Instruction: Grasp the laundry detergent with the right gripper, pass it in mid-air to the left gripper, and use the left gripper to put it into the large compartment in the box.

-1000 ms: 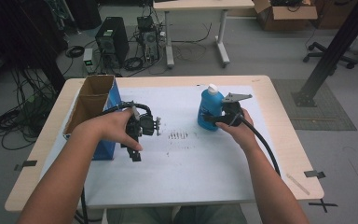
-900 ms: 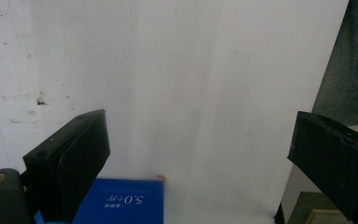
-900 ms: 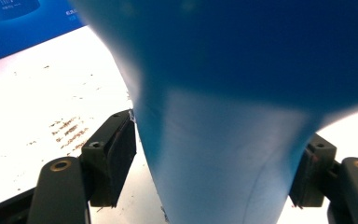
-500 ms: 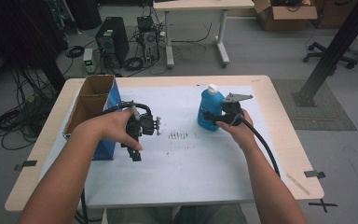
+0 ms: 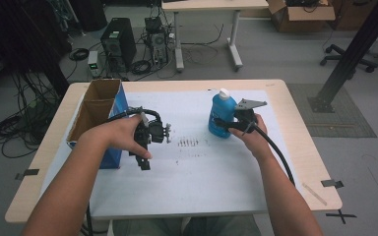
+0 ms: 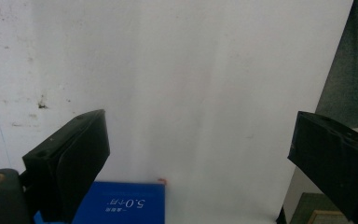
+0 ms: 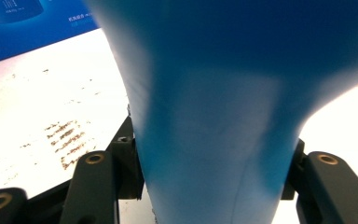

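Item: blue bottle (image 5: 222,116), upright at the table's (image 5: 275,162) two o'clock. Our right gripper (image 5: 230,122) has just closed its jaws on the body. Left gripper (image 5: 153,133): jaws wide, empty, at nine o'clock. Risk: a smooth, tapered body may slip or tip when lifted.

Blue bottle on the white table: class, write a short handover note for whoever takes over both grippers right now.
Right gripper: jaws have just been closing and are clamped on the blue bottle, which stands upright on the white sheet.
Left gripper: open, empty, over the sheet beside the cardboard box.
Done: bottle gripped.
Left: lift and move it, probably toward the box; keep it upright, white cap on.
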`<state>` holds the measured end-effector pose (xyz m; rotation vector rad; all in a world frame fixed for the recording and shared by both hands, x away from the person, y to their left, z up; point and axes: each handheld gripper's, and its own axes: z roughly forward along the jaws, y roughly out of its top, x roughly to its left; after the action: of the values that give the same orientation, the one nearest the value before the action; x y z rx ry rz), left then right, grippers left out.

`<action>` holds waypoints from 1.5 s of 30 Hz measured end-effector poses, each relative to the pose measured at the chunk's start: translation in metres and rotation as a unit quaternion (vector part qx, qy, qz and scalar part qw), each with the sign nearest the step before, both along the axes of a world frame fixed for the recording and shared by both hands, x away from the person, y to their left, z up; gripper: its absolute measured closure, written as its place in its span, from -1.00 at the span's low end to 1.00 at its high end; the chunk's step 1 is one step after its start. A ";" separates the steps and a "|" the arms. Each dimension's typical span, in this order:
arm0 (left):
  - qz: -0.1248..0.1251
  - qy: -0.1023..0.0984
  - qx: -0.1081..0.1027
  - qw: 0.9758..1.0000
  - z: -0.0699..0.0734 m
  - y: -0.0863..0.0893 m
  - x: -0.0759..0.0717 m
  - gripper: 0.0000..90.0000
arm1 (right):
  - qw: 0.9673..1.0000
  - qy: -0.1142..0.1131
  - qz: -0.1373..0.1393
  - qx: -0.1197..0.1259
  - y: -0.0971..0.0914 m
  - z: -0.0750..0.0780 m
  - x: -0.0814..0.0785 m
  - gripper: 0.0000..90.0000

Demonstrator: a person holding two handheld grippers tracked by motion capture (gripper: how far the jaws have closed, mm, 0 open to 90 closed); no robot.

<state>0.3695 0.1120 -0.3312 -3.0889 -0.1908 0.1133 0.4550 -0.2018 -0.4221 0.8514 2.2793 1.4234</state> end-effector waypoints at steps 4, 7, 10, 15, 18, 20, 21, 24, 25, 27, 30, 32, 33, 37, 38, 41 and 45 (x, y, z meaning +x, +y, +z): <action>0.000 0.000 0.000 1.000 0.000 0.000 -0.001 -0.88 | 1.000 -0.008 0.001 0.004 -0.001 -0.001 -0.001 0.01; 0.001 -0.004 0.000 1.000 0.001 0.001 -0.001 -0.88 | 1.000 -0.014 0.001 0.000 0.000 -0.001 -0.002 0.02; 0.003 -0.009 -0.005 1.000 0.003 0.002 0.000 -0.88 | 1.000 -0.014 0.004 0.003 -0.001 0.000 -0.003 0.02; 0.003 -0.016 -0.011 1.000 0.010 0.001 0.000 -0.88 | 0.999 -0.026 0.015 0.018 -0.004 0.019 -0.006 0.02; 0.002 -0.019 -0.008 1.000 0.013 0.001 0.001 -0.88 | 0.999 -0.027 0.026 0.021 -0.007 0.032 -0.008 0.02; 0.001 -0.022 -0.010 1.000 0.016 0.000 0.001 -0.88 | 0.999 -0.027 0.029 0.022 -0.008 0.036 -0.010 0.02; -0.001 -0.028 -0.009 1.000 0.018 0.000 0.001 -0.88 | 0.999 -0.026 0.038 0.019 -0.010 0.044 -0.012 0.02; -0.004 -0.030 -0.009 1.000 0.021 -0.001 0.001 -0.88 | 0.998 -0.025 0.051 0.020 -0.011 0.051 -0.015 0.02; -0.002 -0.030 -0.010 0.999 0.023 -0.002 0.001 -0.88 | 0.998 -0.025 0.061 0.019 -0.011 0.054 -0.017 0.02; -0.004 -0.030 -0.011 0.999 0.025 -0.002 0.000 -0.88 | 0.997 -0.024 0.078 0.017 -0.012 0.061 -0.021 0.02; -0.005 -0.034 -0.014 0.999 0.029 -0.002 0.000 -0.88 | 0.994 -0.022 0.111 0.008 -0.011 0.070 -0.028 0.02; -0.005 -0.035 -0.015 0.999 0.031 -0.002 0.000 -0.88 | 0.991 -0.024 0.135 -0.001 -0.010 0.075 -0.034 0.01; -0.006 -0.035 -0.012 0.999 0.032 -0.003 0.000 -0.88 | 0.991 -0.024 0.135 -0.001 -0.010 0.075 -0.034 0.01; -0.008 -0.038 -0.011 0.999 0.035 -0.004 -0.001 -0.88 | 0.986 -0.020 0.167 -0.018 -0.008 0.079 -0.043 0.01; -0.008 -0.038 -0.014 0.999 0.036 -0.005 -0.001 -0.88 | 0.983 -0.018 0.181 -0.027 -0.006 0.080 -0.046 0.01; -0.010 -0.038 -0.014 0.999 0.038 -0.005 -0.001 -0.88 | 0.978 -0.015 0.204 -0.038 -0.003 0.079 -0.052 0.01; -0.012 -0.039 -0.008 0.999 0.039 -0.009 -0.001 -0.88 | 0.973 -0.013 0.225 -0.049 0.003 0.075 -0.057 0.01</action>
<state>0.3682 0.1034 -0.2926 -3.1127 -0.1560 -0.0059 0.3982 -0.1987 -0.3475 0.2907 2.6072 1.4617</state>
